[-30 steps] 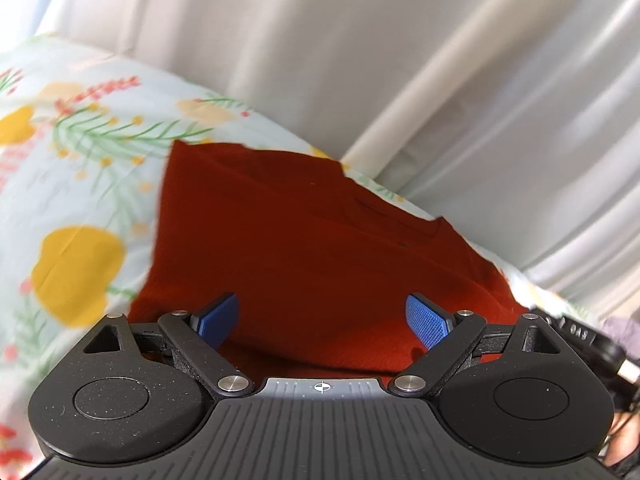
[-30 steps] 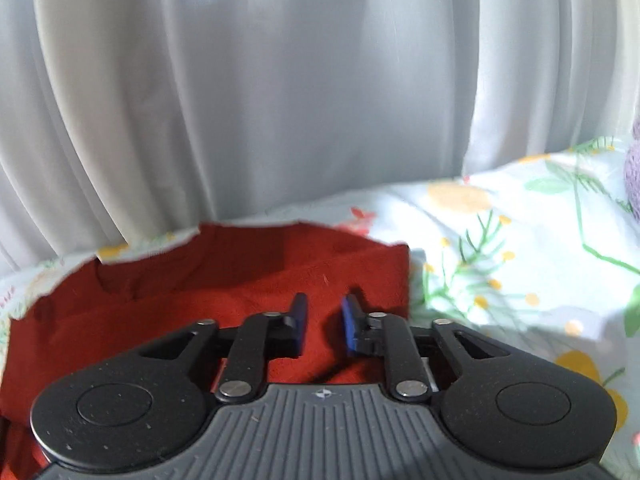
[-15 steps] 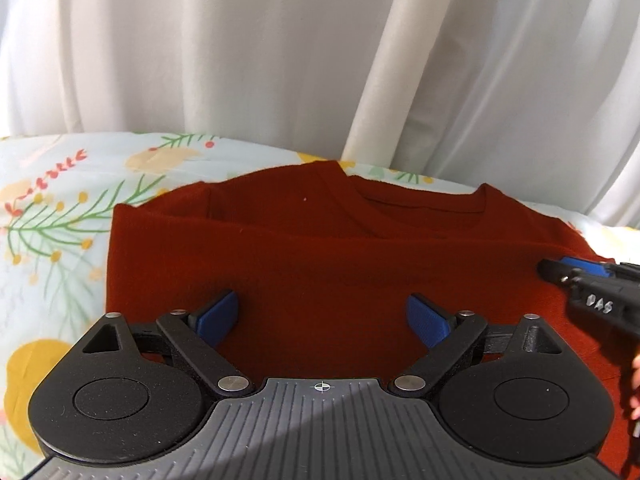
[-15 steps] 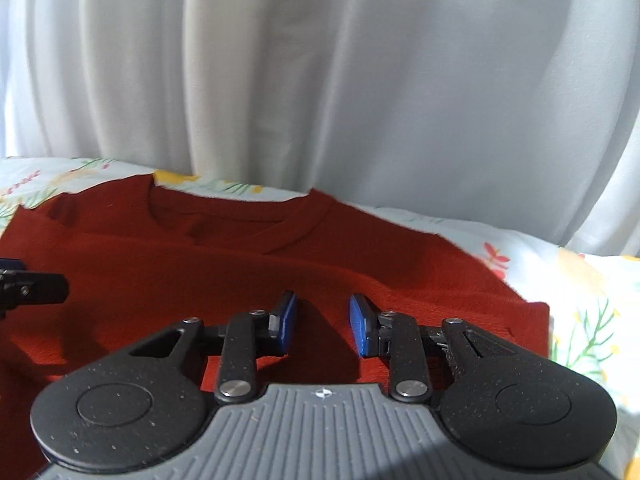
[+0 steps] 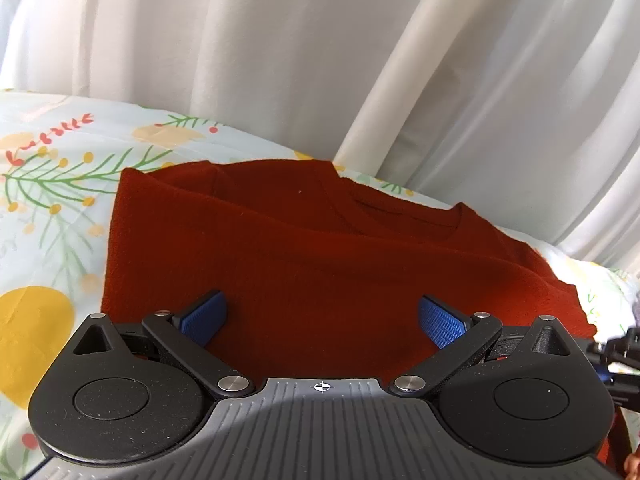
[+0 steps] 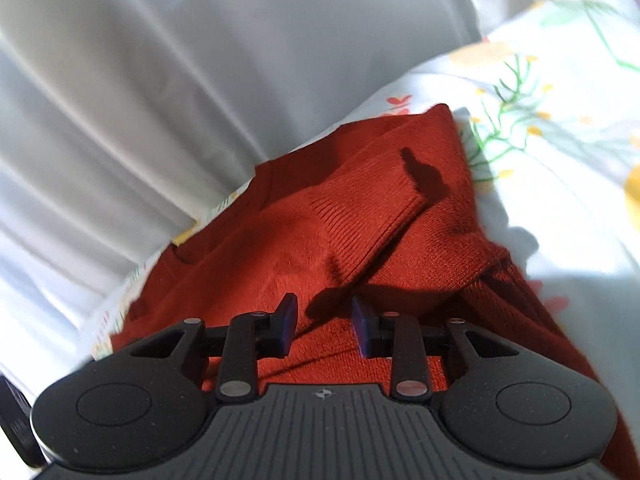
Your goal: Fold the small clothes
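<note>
**Red sweater on a flowered bed sheet, white curtain behind**

Nearest the left camera, the left gripper [image 5: 322, 318] stands spread wide, its jaws having just been opening; its blue pads [image 5: 204, 317] hover over the near part of the red sweater [image 5: 304, 264] with nothing clasped between them. In the right view, the right gripper [image 6: 324, 326] is parted only a little, its dark pads [image 6: 289, 322] set over the knit, gripping nothing; the fabric lies below the gap, not pinched.

The sweater lies spread across the bed sheet [image 5: 52, 208]. In the right view a ribbed sleeve cuff [image 6: 364, 220] lies folded across the body, and sunlight falls on it with hard shadows. Farther off, the neckline [image 5: 404, 216] lies toward the far edge.

The sheet is pale with yellow blobs, green sprigs and small red flowers; it shows on both sides of the sweater and is bright with sun on the right [image 6: 560, 128].

Beyond the bed hangs a white curtain [image 5: 280, 52] in long soft folds, filling the background of both views.
</note>
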`<act>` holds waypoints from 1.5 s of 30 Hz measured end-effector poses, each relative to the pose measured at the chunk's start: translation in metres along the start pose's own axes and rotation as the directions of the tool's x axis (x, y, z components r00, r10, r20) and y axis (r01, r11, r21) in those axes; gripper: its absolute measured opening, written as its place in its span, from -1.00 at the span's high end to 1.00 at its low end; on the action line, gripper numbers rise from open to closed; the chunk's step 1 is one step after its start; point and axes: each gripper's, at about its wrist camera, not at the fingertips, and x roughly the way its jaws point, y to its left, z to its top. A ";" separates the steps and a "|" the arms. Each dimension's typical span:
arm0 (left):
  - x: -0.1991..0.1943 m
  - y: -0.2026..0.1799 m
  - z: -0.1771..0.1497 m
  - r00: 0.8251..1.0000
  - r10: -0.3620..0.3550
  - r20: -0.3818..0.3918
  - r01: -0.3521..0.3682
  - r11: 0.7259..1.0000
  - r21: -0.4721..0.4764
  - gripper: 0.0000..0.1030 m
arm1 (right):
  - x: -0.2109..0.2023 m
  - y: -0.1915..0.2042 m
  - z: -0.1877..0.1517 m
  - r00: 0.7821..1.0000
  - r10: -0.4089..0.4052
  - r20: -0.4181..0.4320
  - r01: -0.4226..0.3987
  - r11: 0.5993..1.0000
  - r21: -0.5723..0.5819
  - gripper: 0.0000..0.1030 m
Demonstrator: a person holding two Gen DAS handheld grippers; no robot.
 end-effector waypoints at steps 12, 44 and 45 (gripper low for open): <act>-0.017 -0.004 0.004 0.992 0.029 -0.122 -0.036 0.998 -0.051 -1.00 | -0.002 -0.024 0.001 0.994 0.108 0.001 -0.106 0.977 0.185 0.90; -0.026 -0.009 -0.019 0.978 0.135 -0.160 -0.111 0.982 0.153 -1.00 | -0.007 -0.012 0.012 0.991 -0.126 0.054 0.132 0.981 -0.139 0.96; -0.029 -0.010 -0.021 0.978 0.134 -0.160 -0.106 0.980 0.168 -1.00 | -0.007 -0.006 0.011 0.988 -0.148 0.051 0.155 0.969 -0.192 0.95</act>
